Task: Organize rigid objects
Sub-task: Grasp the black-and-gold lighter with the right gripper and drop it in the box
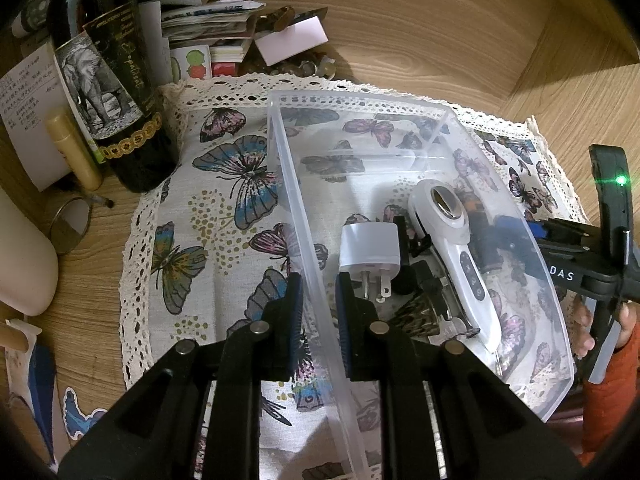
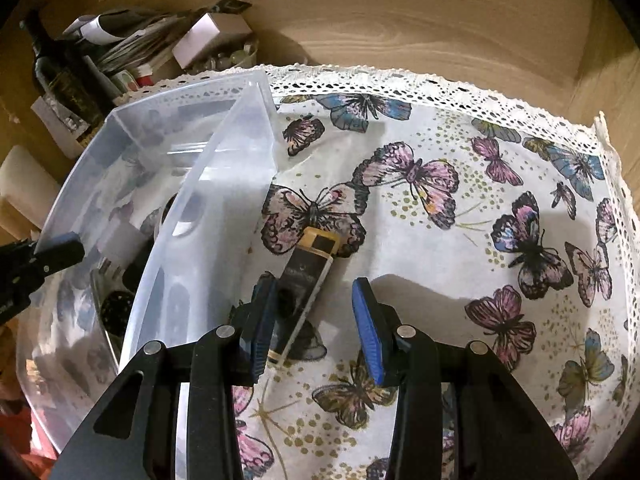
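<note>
A clear plastic bin (image 1: pixel 436 110) stands on the butterfly cloth (image 1: pixel 224 184). It holds a white plug adapter (image 1: pixel 370 250), a white handheld device (image 1: pixel 460 252) and some dark items. My left gripper (image 1: pixel 318 300) straddles the bin's left wall, jaws narrowly apart, one finger on each side. In the right wrist view the bin (image 2: pixel 224 216) is at left. A black and gold lighter (image 2: pixel 306 280) lies on the cloth (image 2: pixel 460 216) beside the bin. My right gripper (image 2: pixel 316 320) is open, the lighter between its fingers, close to the left one.
A dark wine bottle (image 1: pixel 116 92), a cream tube (image 1: pixel 74 154), a small round mirror (image 1: pixel 70 226) and stacked papers and boxes (image 1: pixel 216 28) crowd the back left. The wooden wall (image 2: pixel 400 20) rises behind the cloth. The right gripper's body (image 1: pixel 600 248) is beside the bin's right wall.
</note>
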Motion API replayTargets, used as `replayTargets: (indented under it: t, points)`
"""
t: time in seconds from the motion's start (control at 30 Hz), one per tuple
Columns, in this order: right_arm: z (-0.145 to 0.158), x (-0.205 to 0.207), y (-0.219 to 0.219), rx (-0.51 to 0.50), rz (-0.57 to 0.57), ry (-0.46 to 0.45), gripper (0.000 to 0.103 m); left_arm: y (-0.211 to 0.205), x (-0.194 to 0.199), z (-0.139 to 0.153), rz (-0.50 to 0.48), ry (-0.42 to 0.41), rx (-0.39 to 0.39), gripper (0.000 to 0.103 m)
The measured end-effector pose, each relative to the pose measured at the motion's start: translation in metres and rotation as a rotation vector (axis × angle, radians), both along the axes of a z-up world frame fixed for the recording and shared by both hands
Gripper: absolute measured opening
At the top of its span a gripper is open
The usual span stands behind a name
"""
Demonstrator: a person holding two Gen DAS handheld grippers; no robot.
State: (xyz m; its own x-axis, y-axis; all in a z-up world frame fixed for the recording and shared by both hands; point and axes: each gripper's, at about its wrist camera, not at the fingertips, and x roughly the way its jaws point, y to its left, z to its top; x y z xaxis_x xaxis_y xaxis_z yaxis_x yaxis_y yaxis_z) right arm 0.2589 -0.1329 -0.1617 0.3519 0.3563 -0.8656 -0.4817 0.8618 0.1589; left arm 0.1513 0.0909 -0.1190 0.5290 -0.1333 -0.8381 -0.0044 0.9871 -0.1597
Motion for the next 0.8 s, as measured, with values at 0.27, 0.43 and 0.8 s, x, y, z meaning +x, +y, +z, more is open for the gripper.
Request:
replayTargets:
  t: [0.27,0.43,0.8]
  points:
    - [-0.007,0.001,0.016,-0.044,0.039,-0.02,0.035,0.003,-0.001,-0.001,0.013,-0.001,0.015,0.016]
    - [-0.005,0.003,0.012,-0.057,0.015,-0.046,0.021,0.002,-0.001,-0.001,0.012,-0.002,0.016,0.016]
    - [0.059,-0.016,-0.008,0.053,-0.01,-0.178,0.021,-0.005,-0.002,0.0,0.005,-0.003,0.026,0.016]
